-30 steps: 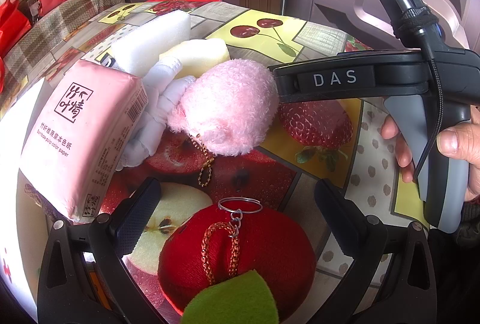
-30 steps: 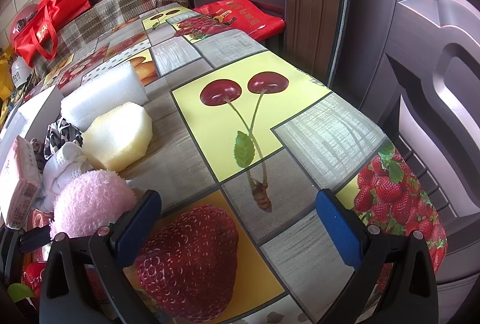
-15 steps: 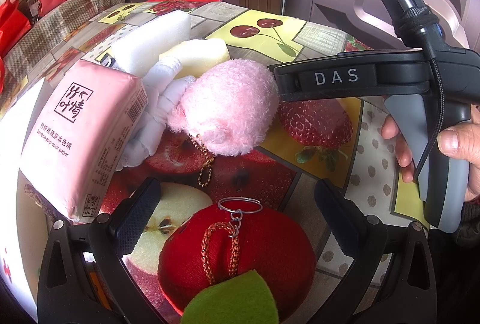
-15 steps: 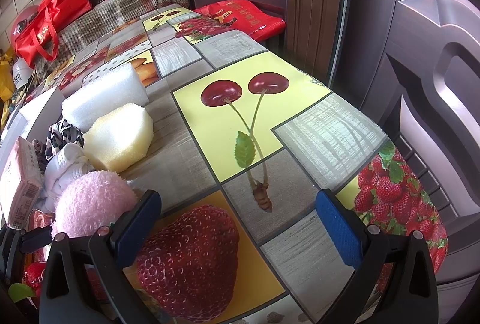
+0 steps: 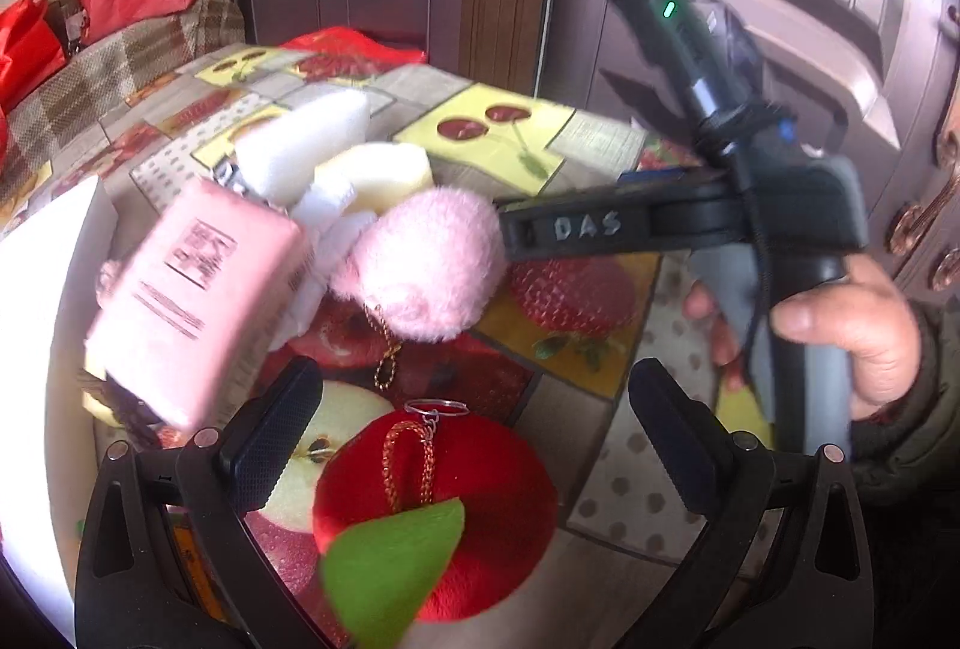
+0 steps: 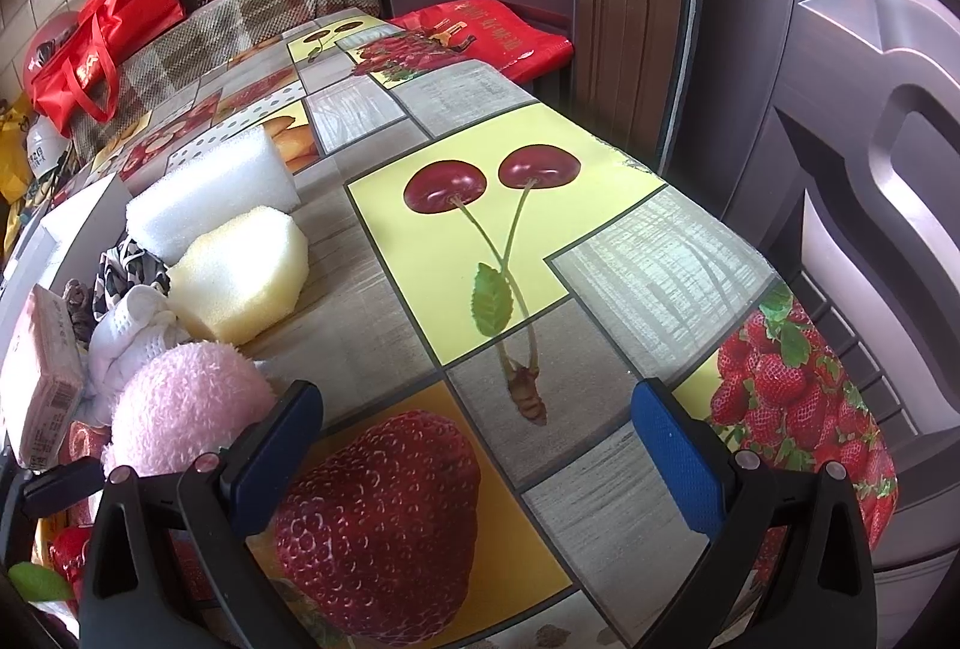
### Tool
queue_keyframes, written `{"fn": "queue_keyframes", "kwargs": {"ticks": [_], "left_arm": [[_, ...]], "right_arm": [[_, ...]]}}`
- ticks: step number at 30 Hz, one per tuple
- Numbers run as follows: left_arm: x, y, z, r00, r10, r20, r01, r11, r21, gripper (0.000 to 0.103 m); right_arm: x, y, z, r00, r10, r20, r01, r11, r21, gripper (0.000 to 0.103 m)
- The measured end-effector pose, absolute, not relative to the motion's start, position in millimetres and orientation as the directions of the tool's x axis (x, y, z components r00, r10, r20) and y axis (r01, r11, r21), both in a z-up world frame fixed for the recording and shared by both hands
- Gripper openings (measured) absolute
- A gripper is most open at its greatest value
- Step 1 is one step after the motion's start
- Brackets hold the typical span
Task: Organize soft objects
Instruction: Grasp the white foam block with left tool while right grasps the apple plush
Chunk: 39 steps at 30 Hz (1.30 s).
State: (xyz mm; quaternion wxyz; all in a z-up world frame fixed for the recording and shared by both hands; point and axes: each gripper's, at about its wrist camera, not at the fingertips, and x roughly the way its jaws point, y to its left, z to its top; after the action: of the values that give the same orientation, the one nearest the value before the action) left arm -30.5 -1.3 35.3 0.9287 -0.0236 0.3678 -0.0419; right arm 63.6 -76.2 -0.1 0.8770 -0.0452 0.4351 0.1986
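Note:
A red plush apple (image 5: 438,523) with a green felt leaf and key ring lies on the table between the fingers of my open, empty left gripper (image 5: 474,445). Beyond it lie a pink fluffy ball (image 5: 426,268), a pink tissue pack (image 5: 198,301), a white cloth (image 5: 324,235), a yellow sponge (image 5: 378,178) and a white foam block (image 5: 300,147). My right gripper (image 6: 480,457) is open and empty over the tablecloth; its side touches the pink ball (image 6: 180,409). The yellow sponge (image 6: 240,283) and foam block (image 6: 210,193) lie to its left.
The fruit-print tablecloth (image 6: 540,259) ends at an edge on the right, beside a brown door (image 6: 840,48). A white box (image 5: 36,319) stands at the left. Red bags (image 6: 90,48) sit on a plaid-covered surface behind the table.
The left gripper's view has shifted: it has pulled back and lifted slightly, with motion blur. The right gripper has barely moved. No object has been taken hold of.

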Motion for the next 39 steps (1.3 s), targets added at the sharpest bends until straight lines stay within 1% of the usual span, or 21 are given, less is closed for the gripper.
{"fn": "queue_keyframes", "kwargs": {"ticks": [6,9,11,14,17,19,20,21,23,24,25,26,28,29,30,32,34,35,37,38,39], "left_arm": [[-94.2,29.0,94.0,0.832,-0.077,-0.549,0.024,0.994,-0.102,0.103],[-133.9,61.4,105.9,0.853,0.002,-0.521,-0.053,0.995,-0.083,0.103],[-155.8,84.7,102.7,0.841,0.056,-0.538,-0.113,0.991,-0.075,0.103],[-175.1,104.7,85.8,0.79,0.123,-0.601,-0.184,0.982,-0.042,0.103],[-179.2,99.8,62.5,0.746,0.119,-0.655,-0.16,0.987,-0.002,0.101],[-180.0,85.5,46.9,0.725,0.095,-0.682,-0.109,0.994,0.023,0.093],[-178.1,77.8,39.4,0.711,0.092,-0.697,-0.088,0.995,0.042,0.086],[-176.2,70.0,32.5,0.697,0.087,-0.712,-0.07,0.996,0.054,0.076],[-170.5,63.0,19.9,0.668,0.072,-0.741,-0.054,0.997,0.049,0.069],[-167.6,62.1,16.5,0.661,0.076,-0.746,-0.058,0.997,0.05,0.068],[-165.7,62.2,13.5,0.656,0.068,-0.751,-0.059,0.997,0.039,0.065],[-164.3,62.4,11.9,0.651,0.055,-0.757,-0.057,0.998,0.024,0.054],[-165.6,60.1,16.2,0.667,0.032,-0.744,-0.038,0.999,0.008,0.035],[-167.1,57.5,18.8,0.675,0.013,-0.738,-0.021,1.0,-0.002,0.029],[-168.0,53.7,20.1,0.677,0.003,-0.736,-0.006,1.0,-0.001,0.024],[-169.6,45.7,19.4,0.672,0.007,-0.74,0.013,1.0,0.021,0.023],[-167.1,43.8,17.4,0.657,0.021,-0.753,0.003,0.999,0.032,0.023],[-165.5,43.8,16.3,0.652,0.038,-0.758,-0.01,0.999,0.041,0.023],[-162.0,45.2,15.9,0.651,0.039,-0.758,-0.015,0.999,0.038,0.023],[-160.0,45.0,15.8,0.652,0.044,-0.757,-0.016,0.999,0.044,0.023],[-157.7,43.7,15.5,0.653,0.049,-0.756,-0.015,0.999,0.052,0.023]], "right_arm": [[63.8,-76.8,0.0,0.542,0.312,-0.78,-0.389,0.916,0.097,0.103],[64.1,-76.5,0.6,0.541,0.316,-0.78,-0.39,0.915,0.1,0.103],[64.1,-76.6,0.6,0.541,0.316,-0.78,-0.39,0.915,0.101,0.103],[64.1,-76.8,0.5,0.541,0.315,-0.78,-0.39,0.915,0.1,0.103],[64.1,-76.7,0.4,0.541,0.315,-0.78,-0.39,0.915,0.1,0.103],[64.2,-77.0,0.6,0.541,0.315,-0.78,-0.39,0.915,0.099,0.103],[64.3,-76.9,0.8,0.541,0.315,-0.78,-0.391,0.915,0.099,0.103],[64.3,-76.8,0.8,0.541,0.315,-0.78,-0.391,0.915,0.099,0.103],[64.3,-77.0,0.7,0.541,0.315,-0.78,-0.391,0.915,0.099,0.103],[64.3,-77.0,0.7,0.541,0.316,-0.78,-0.391,0.915,0.1,0.103],[64.3,-76.9,0.7,0.541,0.316,-0.78,-0.391,0.915,0.1,0.103],[64.3,-76.9,0.7,0.54,0.316,-0.78,-0.391,0.915,0.1,0.103],[64.6,-77.4,1.2,0.54,0.32,-0.778,-0.391,0.914,0.105,0.103],[64.7,-78.5,1.8,0.54,0.327,-0.776,-0.392,0.913,0.112,0.103],[64.4,-81.1,2.8,0.541,0.341,-0.769,-0.394,0.91,0.127,0.103],[62.5,-90.2,6.5,0.534,0.418,-0.735,-0.416,0.887,0.201,0.103],[54.2,-103.2,12.8,0.513,0.554,-0.656,-0.48,0.819,0.316,0.103],[46.3,-107.9,17.9,0.505,0.618,-0.603,-0.532,0.772,0.347,0.103],[22.4,-109.8,31.6,0.48,0.716,-0.507,-0.669,0.673,0.315,0.103],[8.3,-106.4,37.7,0.457,0.745,-0.486,-0.735,0.624,0.266,0.103],[-6.5,-100.6,42.4,0.428,0.762,-0.486,-0.79,0.577,0.209,0.103]]}}
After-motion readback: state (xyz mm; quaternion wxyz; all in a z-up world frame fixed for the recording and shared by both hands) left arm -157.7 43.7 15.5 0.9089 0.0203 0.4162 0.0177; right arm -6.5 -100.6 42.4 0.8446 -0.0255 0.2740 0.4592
